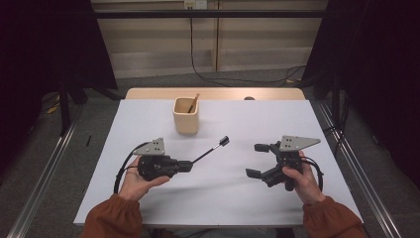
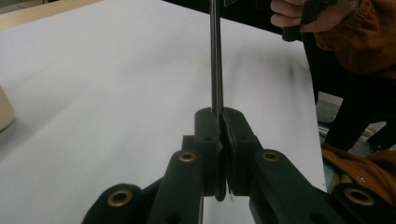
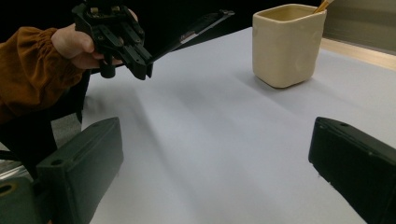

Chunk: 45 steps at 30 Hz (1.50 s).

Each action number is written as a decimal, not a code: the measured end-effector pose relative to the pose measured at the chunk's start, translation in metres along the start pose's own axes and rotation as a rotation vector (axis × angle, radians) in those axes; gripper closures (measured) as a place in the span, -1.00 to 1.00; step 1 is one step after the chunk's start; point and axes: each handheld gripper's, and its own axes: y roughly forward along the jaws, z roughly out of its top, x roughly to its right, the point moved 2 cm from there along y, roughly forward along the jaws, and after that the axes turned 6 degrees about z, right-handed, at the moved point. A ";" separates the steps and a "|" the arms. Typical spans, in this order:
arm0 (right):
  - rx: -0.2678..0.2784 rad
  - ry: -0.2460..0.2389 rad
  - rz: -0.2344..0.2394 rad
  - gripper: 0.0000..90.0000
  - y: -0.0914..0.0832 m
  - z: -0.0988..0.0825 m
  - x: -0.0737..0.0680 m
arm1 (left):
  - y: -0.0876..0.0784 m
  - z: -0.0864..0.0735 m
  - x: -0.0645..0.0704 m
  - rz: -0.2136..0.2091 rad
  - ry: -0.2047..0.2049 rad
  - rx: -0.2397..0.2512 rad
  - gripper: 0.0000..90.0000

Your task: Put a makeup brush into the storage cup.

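While the left gripper (image 1: 187,165) clamps the thin black tool (image 1: 212,149) by its handle end, jaws shut tight on the shaft, the tool juts out over the white table (image 1: 148,198), its small head (a brush or scoop, too small to tell) raised toward the cup (image 1: 186,115). The right gripper (image 1: 257,159) waits well apart, jaws wide and holding nothing. The cup stands near the far edge with a wooden stick (image 1: 193,103) leaning inside. My reading is that the tool is in hand and mid-carry, the likely goal being the cup. The next move calls for swinging the head over the rim, tilting the shaft steeper, and lowering it beside the stick before letting go.
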 end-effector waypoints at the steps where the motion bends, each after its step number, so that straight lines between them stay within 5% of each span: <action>1: -0.002 -0.002 -0.001 -0.94 0.000 0.000 0.000 | 0.001 0.000 0.001 0.011 0.000 0.011 0.90; 16: 0.001 -0.001 0.035 -0.92 0.003 0.002 -0.003 | 0.006 0.005 0.010 -0.009 -0.020 0.119 0.89; 23: -0.011 -0.021 -0.027 -0.79 0.007 0.006 -0.006 | 0.008 0.006 0.011 -0.008 -0.021 0.141 0.89; 25: 0.006 -0.010 0.003 -0.78 0.008 0.007 -0.007 | 0.009 0.007 0.011 -0.007 -0.020 0.147 0.89; 45: 0.047 -0.007 0.020 -0.48 0.017 0.032 -0.006 | 0.027 0.025 0.016 -0.030 0.031 0.166 0.89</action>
